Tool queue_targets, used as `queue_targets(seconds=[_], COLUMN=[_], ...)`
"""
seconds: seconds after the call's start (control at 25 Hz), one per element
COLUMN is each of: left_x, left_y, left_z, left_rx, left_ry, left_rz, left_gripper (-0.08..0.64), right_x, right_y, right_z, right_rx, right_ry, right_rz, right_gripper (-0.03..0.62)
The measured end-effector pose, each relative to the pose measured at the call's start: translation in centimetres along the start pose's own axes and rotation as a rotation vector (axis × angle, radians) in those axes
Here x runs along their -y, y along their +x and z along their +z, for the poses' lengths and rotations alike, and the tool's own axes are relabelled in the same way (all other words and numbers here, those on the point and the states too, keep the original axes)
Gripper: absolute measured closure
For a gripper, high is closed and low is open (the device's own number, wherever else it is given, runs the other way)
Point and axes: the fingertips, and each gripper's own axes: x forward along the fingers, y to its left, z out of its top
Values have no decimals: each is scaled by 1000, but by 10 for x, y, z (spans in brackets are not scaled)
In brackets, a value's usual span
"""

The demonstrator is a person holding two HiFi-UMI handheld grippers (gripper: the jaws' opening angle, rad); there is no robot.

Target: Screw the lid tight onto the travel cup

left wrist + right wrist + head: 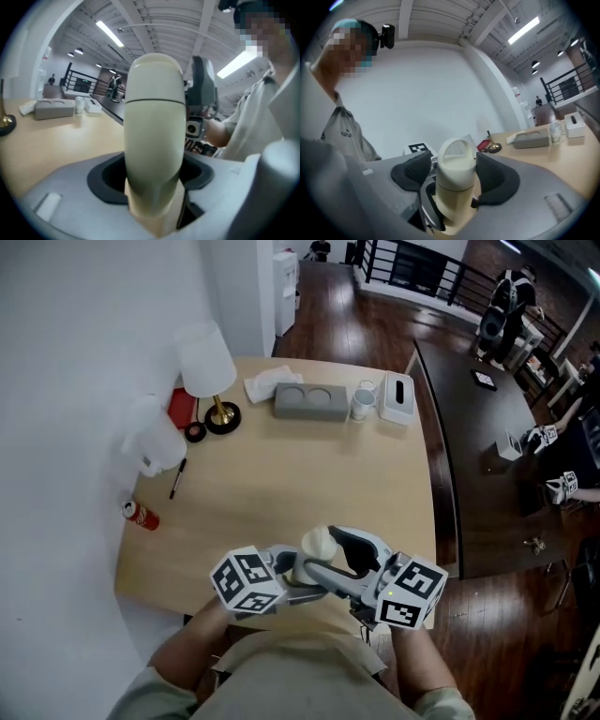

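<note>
Holding the cream plastic travel cup (154, 117) tight in the left gripper (154, 187) above the tan wooden table (281, 474)'s edge, bottom hidden, right gripper (457, 180)'s jaws loose around its looped lid (456, 159).

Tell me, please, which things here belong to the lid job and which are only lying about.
For the job: cup, lid, left gripper, right gripper.
Lying about: lamp, can, pen, tissue box, grey tray, mug.
</note>
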Motion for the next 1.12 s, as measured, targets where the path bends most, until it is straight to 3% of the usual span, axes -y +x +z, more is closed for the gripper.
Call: queue_targets(seconds=[0.12, 0.24, 0.44, 0.8, 1.12], left_x=[28, 54, 73, 78, 52], left_y=[-10, -16, -19, -17, -9], left_z=[0, 2, -1, 0, 3], left_rx=[-13, -41, -87, -107, -68], left_ry=[4, 39, 69, 89, 87], left_rz=[-216, -376, -495, -505, -320], left_gripper=[247, 246, 247, 247, 247], right_x=[-13, -21, -39, -47, -30], right_y=[-13, -24, -24, -16, -9], right_z=[11, 23, 22, 12, 10], right_rx=[23, 41, -27, -82, -76], right_ry=[52, 72, 24, 2, -22], right_rz=[144, 246, 366, 407, 234], right_gripper=[296, 296, 296, 296, 299])
